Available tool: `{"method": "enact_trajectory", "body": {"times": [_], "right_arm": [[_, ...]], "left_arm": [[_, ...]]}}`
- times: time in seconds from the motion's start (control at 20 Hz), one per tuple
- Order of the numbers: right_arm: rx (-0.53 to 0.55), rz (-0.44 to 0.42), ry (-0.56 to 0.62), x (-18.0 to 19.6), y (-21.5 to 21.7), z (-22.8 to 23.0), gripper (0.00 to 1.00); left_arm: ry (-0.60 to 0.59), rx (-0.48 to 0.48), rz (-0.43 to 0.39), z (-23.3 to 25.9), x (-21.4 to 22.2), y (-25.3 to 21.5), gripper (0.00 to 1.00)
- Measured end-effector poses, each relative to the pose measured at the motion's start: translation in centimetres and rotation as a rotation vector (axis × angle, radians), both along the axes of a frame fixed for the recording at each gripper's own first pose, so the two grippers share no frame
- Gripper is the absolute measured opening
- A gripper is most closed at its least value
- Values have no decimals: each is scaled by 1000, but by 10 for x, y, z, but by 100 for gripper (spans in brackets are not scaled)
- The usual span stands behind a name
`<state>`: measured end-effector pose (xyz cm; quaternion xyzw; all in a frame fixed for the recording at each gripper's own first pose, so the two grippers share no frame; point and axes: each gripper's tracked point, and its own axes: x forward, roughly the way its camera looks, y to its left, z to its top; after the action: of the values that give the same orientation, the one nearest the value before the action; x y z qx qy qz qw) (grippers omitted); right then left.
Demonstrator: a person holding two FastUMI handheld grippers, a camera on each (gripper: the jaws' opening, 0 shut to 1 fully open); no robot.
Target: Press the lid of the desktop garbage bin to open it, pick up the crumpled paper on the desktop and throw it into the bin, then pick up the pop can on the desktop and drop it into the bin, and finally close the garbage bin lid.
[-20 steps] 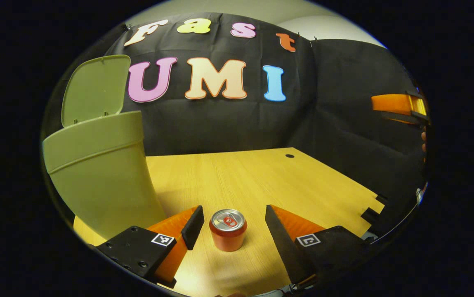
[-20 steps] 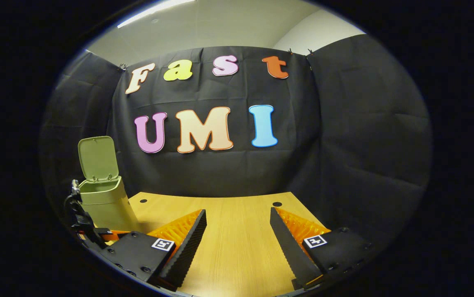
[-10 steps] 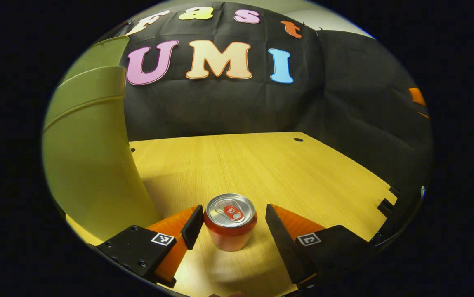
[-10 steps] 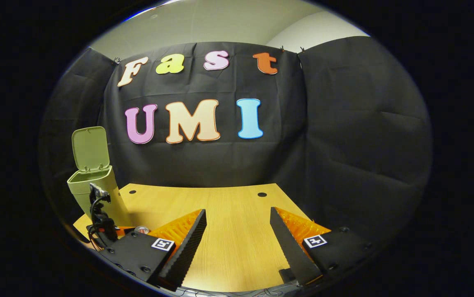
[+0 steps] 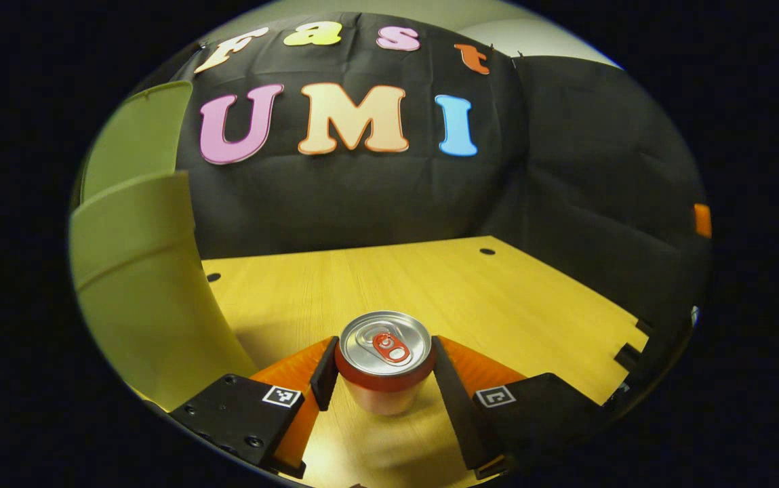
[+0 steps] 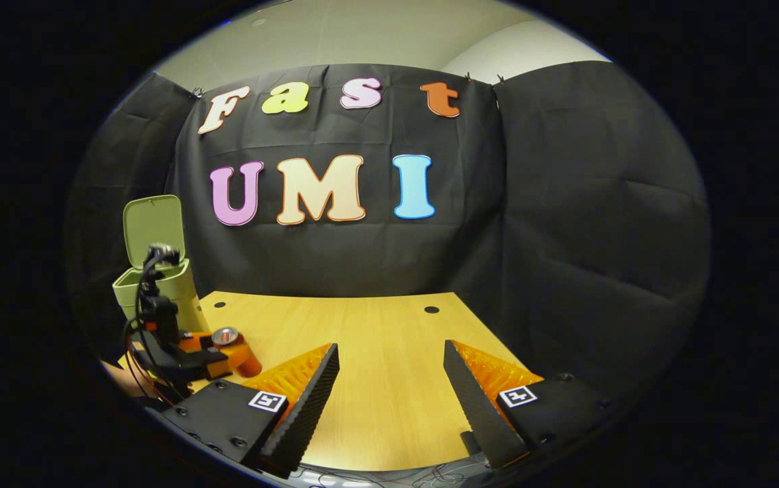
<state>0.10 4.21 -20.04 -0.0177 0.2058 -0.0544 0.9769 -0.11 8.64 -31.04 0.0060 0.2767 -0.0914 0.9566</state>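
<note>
An orange pop can (image 5: pixel 384 359) with a silver top stands upright between the fingers of my left gripper (image 5: pixel 384 369), and both fingers press on its sides. The pale green bin (image 5: pixel 135 291) rises close on the left, its lid (image 5: pixel 133 135) swung up and open. In the right gripper view the bin (image 6: pixel 158 293) with its raised lid (image 6: pixel 154 227) stands at the far left of the table. The left gripper (image 6: pixel 216 358) holds the can (image 6: pixel 234 349) just in front of it. My right gripper (image 6: pixel 389 400) is open above the table with nothing between its fingers.
The wooden table (image 5: pixel 430 285) stretches ahead and to the right, with small round holes (image 5: pixel 487 251) near its back edge. Its right edge (image 5: pixel 626 339) has notches. Black cloth walls enclose the back and right sides.
My left gripper moved forward around the can and closed its fingers onto the can's sides. The right gripper stayed open and hardly moved.
</note>
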Motion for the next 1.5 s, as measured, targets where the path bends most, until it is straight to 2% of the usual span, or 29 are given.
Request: {"method": "enact_trajectory", "body": {"times": [0.1, 0.15, 0.2, 0.3, 0.4, 0.55, 0.65, 0.9, 1.1, 1.2, 1.25, 1.3, 1.5], "right_arm": [[10, 20, -13, 3, 8, -1, 94], [12, 30, -17, 5, 11, -1, 98], [18, 40, -23, 7, 15, 0, 94], [32, 54, -41, 10, 19, 4, 98], [44, 67, -50, 13, 22, 4, 94], [62, 85, -50, 13, 27, -1, 94], [75, 93, -52, 14, 29, -2, 98], [82, 92, -46, 17, 26, -4, 98], [64, 81, -48, 18, 21, -1, 98], [58, 71, -46, 19, 17, -2, 94], [56, 67, -43, 19, 16, -3, 100], [55, 61, -48, 20, 14, -1, 98], [49, 40, -62, 19, 6, 2, 98]], "left_arm": [[-67, -7, -17, 38, 15, -4, 78], [-100, -6, -21, 56, 23, -4, 78], [-127, -8, -22, 73, 30, -5, 78], [-174, -11, -15, 102, 41, -4, 78], [-230, -1, 2, 133, 50, 3, 78], [-311, 44, 75, 172, 65, 34, 77], [-340, 78, 145, 189, 73, 66, 77], [-364, 176, 303, 208, 77, 150, 77], [-333, 225, 390, 198, 68, 199, 77], [-320, 243, 428, 190, 66, 218, 77], [-316, 250, 447, 188, 65, 225, 77], [-313, 259, 471, 186, 63, 233, 77], [-354, 272, 496, 206, 68, 241, 85]]}}
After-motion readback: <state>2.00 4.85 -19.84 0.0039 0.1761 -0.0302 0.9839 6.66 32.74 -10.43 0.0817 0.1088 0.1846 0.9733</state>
